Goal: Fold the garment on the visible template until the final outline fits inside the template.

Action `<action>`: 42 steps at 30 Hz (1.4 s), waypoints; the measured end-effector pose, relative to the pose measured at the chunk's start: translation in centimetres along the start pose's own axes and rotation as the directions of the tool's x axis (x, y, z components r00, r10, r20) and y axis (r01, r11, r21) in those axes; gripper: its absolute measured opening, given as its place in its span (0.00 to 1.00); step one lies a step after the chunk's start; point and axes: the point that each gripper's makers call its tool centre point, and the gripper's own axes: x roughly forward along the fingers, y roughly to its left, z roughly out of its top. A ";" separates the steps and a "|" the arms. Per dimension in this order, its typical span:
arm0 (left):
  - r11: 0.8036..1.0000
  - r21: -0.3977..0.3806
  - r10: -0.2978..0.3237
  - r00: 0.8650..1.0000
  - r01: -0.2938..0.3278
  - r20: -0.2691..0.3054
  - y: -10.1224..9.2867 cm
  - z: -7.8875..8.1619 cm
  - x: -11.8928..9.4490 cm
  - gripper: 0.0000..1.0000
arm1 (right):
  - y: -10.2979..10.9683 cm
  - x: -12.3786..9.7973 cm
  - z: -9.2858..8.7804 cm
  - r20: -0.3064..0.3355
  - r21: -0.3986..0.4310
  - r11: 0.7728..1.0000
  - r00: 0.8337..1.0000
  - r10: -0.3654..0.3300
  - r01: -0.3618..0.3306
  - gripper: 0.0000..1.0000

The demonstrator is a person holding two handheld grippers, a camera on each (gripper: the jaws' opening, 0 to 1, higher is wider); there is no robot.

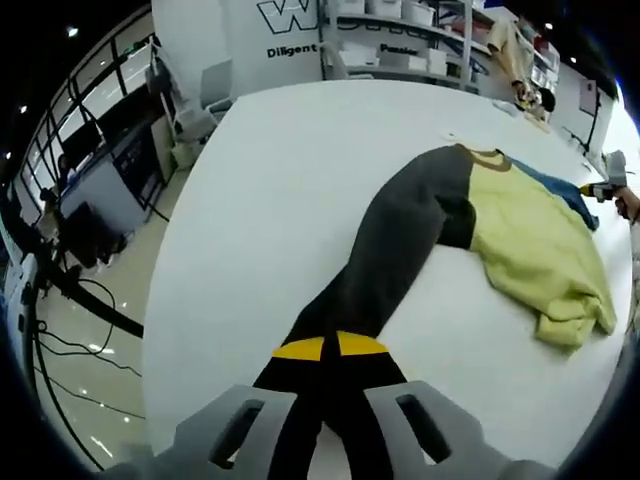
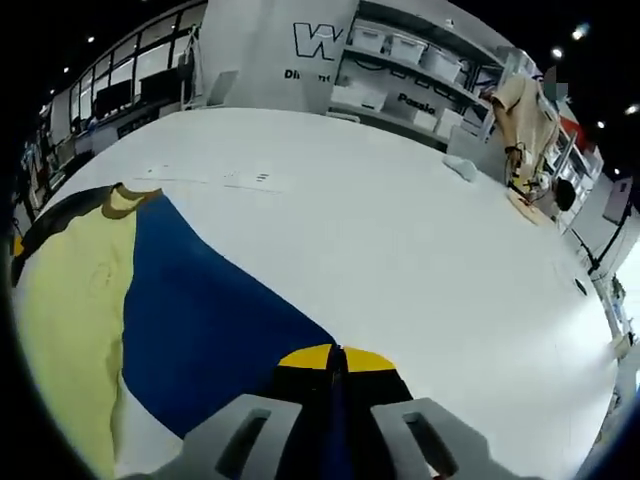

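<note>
White wall lettering: "W", "Diligent"; garment spread.

Soft matt cloth garment, smooth table

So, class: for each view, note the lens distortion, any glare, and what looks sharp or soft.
Left gripper view: table edges bow strongly, lamp glare on the floor at left, garment sharp. Right gripper view: same fisheye bowing, ceiling lights flare at top right, blue sleeve crisp, distant shelves softer.
</note>
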 end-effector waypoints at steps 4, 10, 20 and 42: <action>0.999 -0.027 0.023 0.999 -0.024 -0.046 0.4 -1.0 0.9 0.04 | -4.4 1.9 -0.6 -0.054 0.020 0.995 0.994 -0.096 0.097 0.00; 1.000 -0.028 0.006 0.999 -0.007 -0.040 0.2 -1.1 0.8 0.04 | -6.7 3.4 -0.7 -0.074 0.053 0.969 0.969 -0.237 0.241 0.00; 1.000 -0.005 0.021 1.000 -0.021 -0.008 -0.5 -1.2 -0.6 0.27 | -2.5 1.6 2.0 0.094 0.267 0.960 0.989 -0.115 0.087 0.41; 0.997 0.000 0.071 0.995 -0.072 -0.070 -0.3 -3.7 0.3 0.19 | 9.9 -5.3 0.9 0.178 0.223 0.949 0.967 0.183 -0.221 0.83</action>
